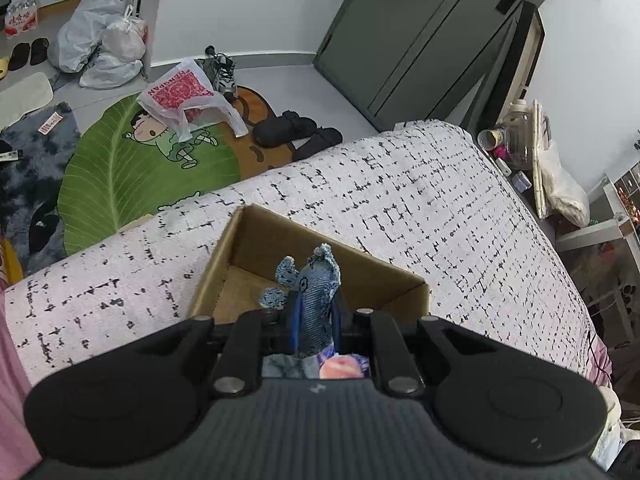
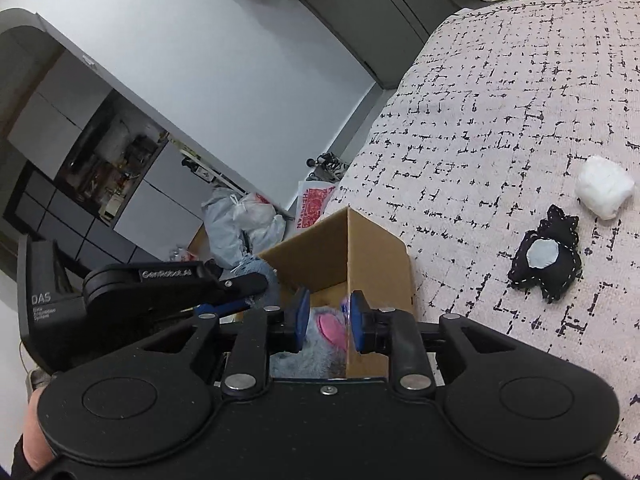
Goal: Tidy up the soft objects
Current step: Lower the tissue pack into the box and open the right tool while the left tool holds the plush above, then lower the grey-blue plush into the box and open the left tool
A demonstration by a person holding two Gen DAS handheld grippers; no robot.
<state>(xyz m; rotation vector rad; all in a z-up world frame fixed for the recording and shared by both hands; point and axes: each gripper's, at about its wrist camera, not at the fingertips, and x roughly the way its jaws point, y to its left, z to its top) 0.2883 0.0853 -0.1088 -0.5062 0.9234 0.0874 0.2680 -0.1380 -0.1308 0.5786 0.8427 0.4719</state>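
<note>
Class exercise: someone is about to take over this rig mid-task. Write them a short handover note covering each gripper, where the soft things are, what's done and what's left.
Left gripper: shut on the denim toy, held over the open cardboard box on the bed.
Right gripper: open, holding nothing, fingers above the grey and pink plush lying in the box.
Done: the grey plush is in the box.
Left: release the denim toy into the box, then probably fetch the black stitched toy and the white soft lump, both on the bed.

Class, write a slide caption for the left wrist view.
Left hand-held gripper holds denim toy above cardboard box.
</note>
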